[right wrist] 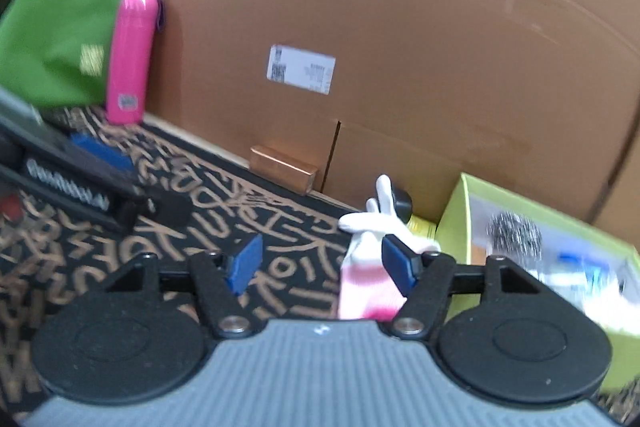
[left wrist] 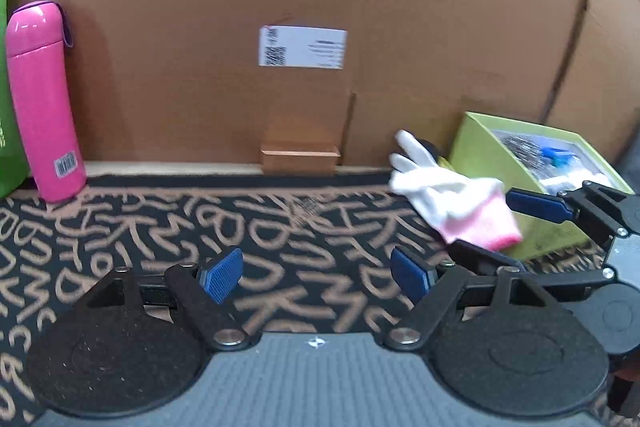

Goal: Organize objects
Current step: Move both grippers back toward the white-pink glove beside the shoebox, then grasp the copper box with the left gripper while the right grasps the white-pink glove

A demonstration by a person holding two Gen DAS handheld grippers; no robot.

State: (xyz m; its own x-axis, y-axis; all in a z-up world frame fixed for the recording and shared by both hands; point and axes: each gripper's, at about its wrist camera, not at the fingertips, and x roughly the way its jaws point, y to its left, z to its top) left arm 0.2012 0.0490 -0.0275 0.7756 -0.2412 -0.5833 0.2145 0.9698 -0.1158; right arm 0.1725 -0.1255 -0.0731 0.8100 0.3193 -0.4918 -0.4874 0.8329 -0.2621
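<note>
A white glove with a pink cuff [left wrist: 456, 203] lies on the patterned black cloth [left wrist: 280, 227], leaning against a lime-green open box [left wrist: 480, 147]. My left gripper [left wrist: 316, 273] is open and empty, low over the cloth, left of the glove. My right gripper [right wrist: 320, 265] is open; the glove [right wrist: 368, 267] sits between its fingers, against the right blue pad [right wrist: 400, 263]. In the left wrist view the right gripper [left wrist: 496, 223] comes in from the right around the glove's cuff. The green box [right wrist: 452, 219] holds steel wool [right wrist: 516, 231] and small items.
A pink bottle [left wrist: 42, 103] stands at the back left beside a green bag [right wrist: 68, 7]. A large cardboard box [left wrist: 320, 7] forms the back wall. A small brown block [left wrist: 298, 157] lies at its foot. A black object [right wrist: 402, 203] sits behind the glove.
</note>
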